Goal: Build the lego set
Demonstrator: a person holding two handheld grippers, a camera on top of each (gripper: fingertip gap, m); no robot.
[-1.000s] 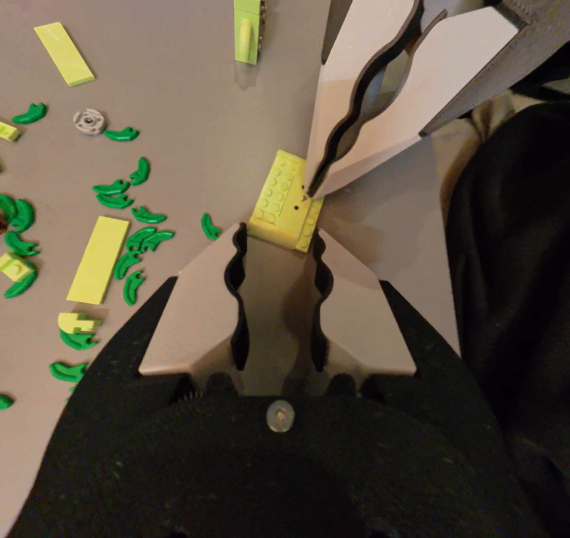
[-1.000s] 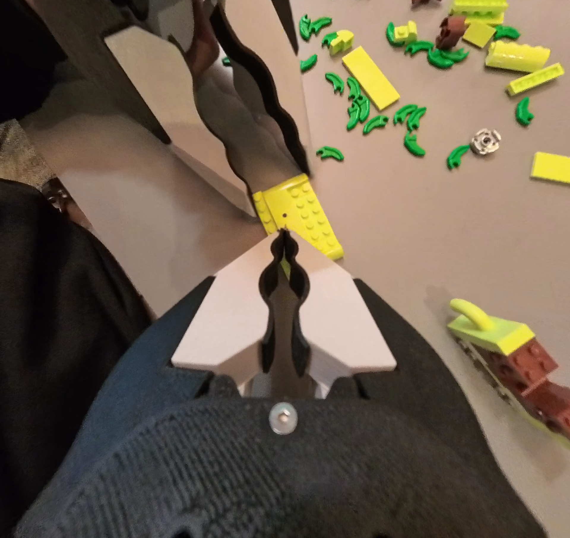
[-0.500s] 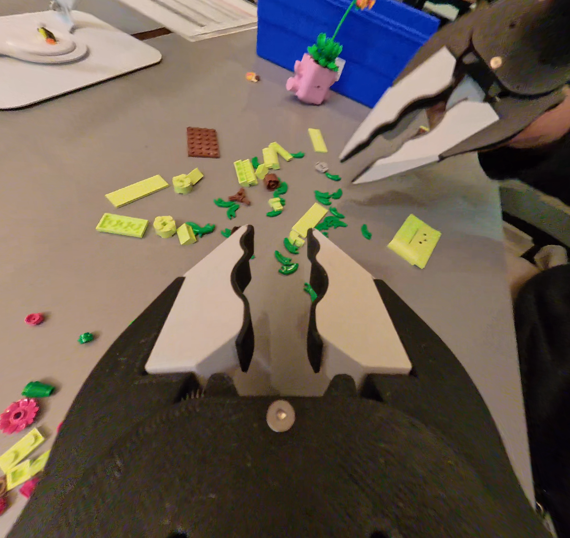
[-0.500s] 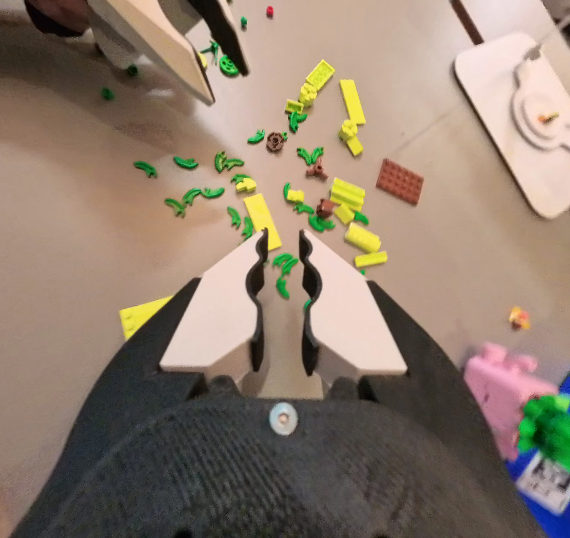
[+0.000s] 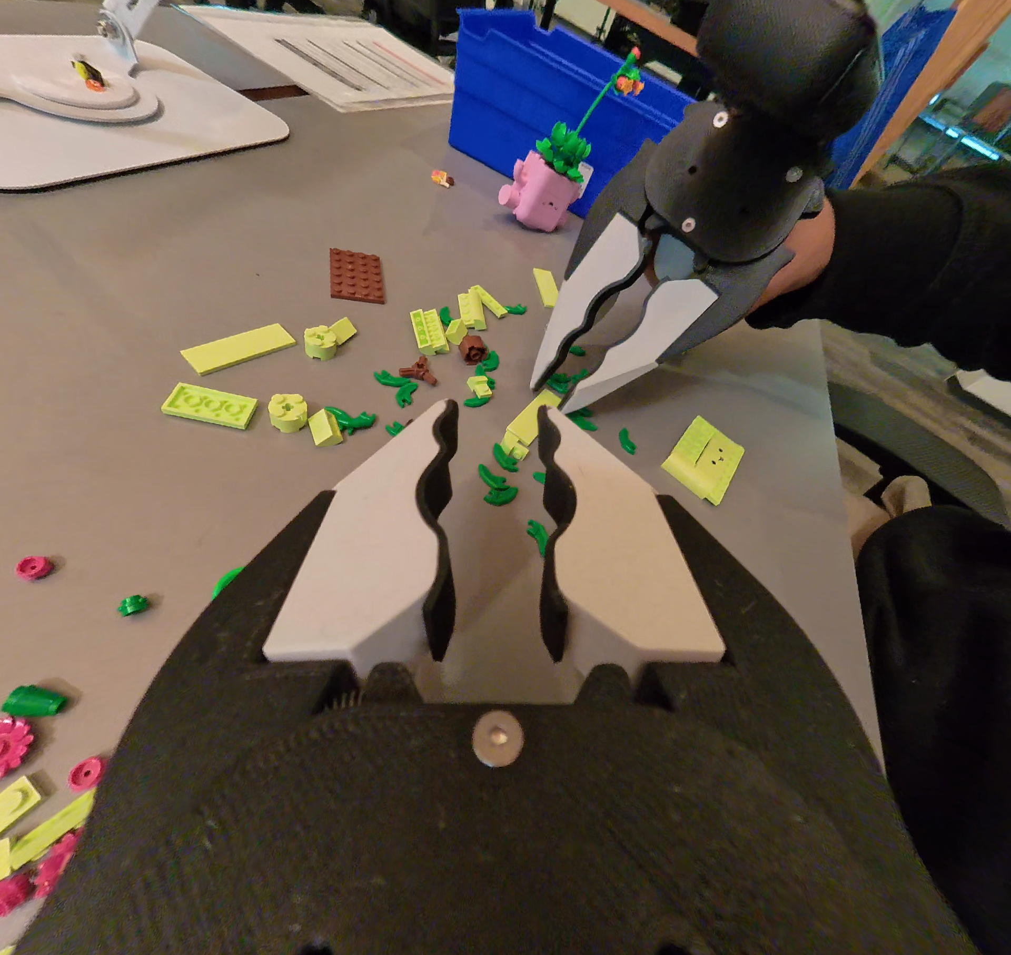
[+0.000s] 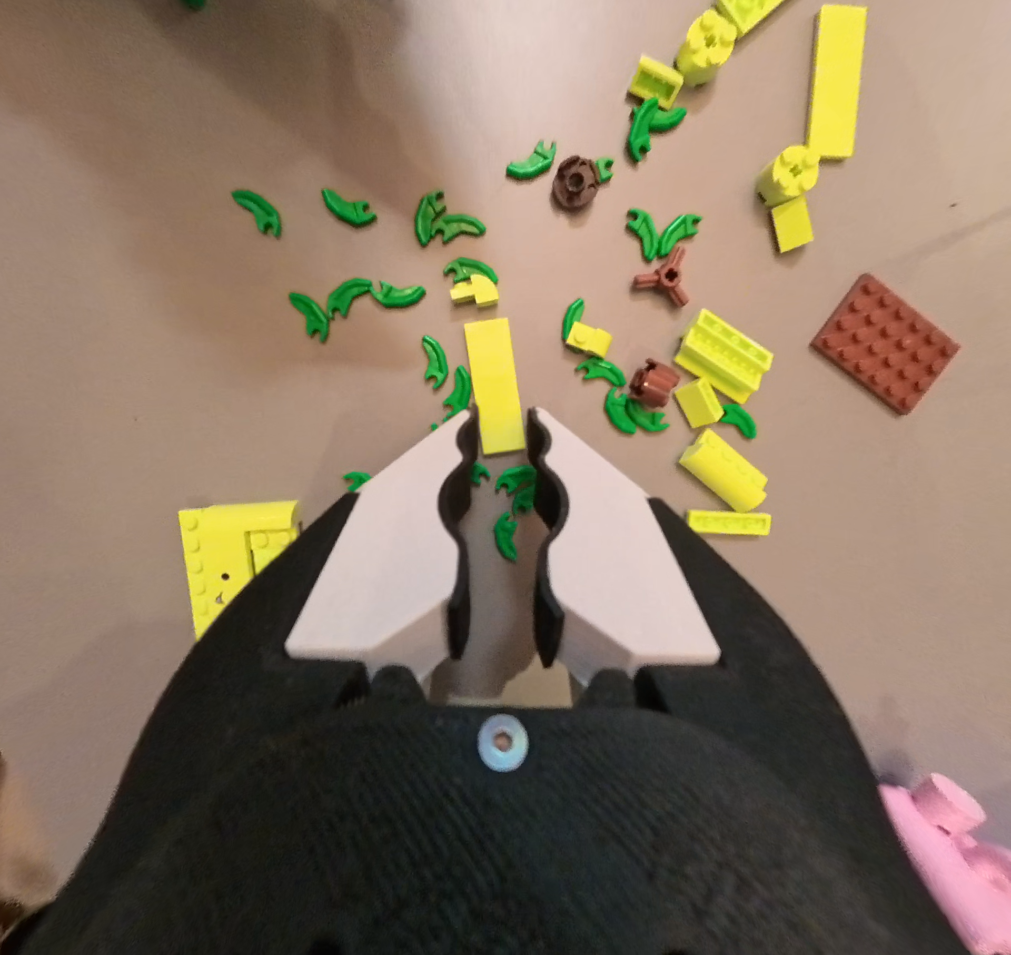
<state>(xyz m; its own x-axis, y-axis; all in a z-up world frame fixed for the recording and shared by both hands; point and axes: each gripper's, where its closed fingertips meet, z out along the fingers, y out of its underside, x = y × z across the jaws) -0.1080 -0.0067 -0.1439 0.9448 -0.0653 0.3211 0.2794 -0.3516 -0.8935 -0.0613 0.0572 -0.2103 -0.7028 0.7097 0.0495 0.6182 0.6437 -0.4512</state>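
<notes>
The grey worktop [image 5: 137, 250] fills both views. The left claw [image 5: 495, 414] and right claw [image 6: 500, 417] gape, empty. The lime assembly [image 5: 703, 458] lies at middle right; a flat lime tile [image 6: 492, 381] lies centre frame, just beyond the right claw's tips.

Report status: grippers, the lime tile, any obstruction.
Both hand-held grippers open, empty. Right hand-held gripper poised over lime tile. Green leaf pieces crowd the tile's near end.

From the left we look low across the table [image 5: 137, 250]; from the right, steeply down; both share the brown plate [image 5: 356, 276] [image 6: 885, 342].
</notes>
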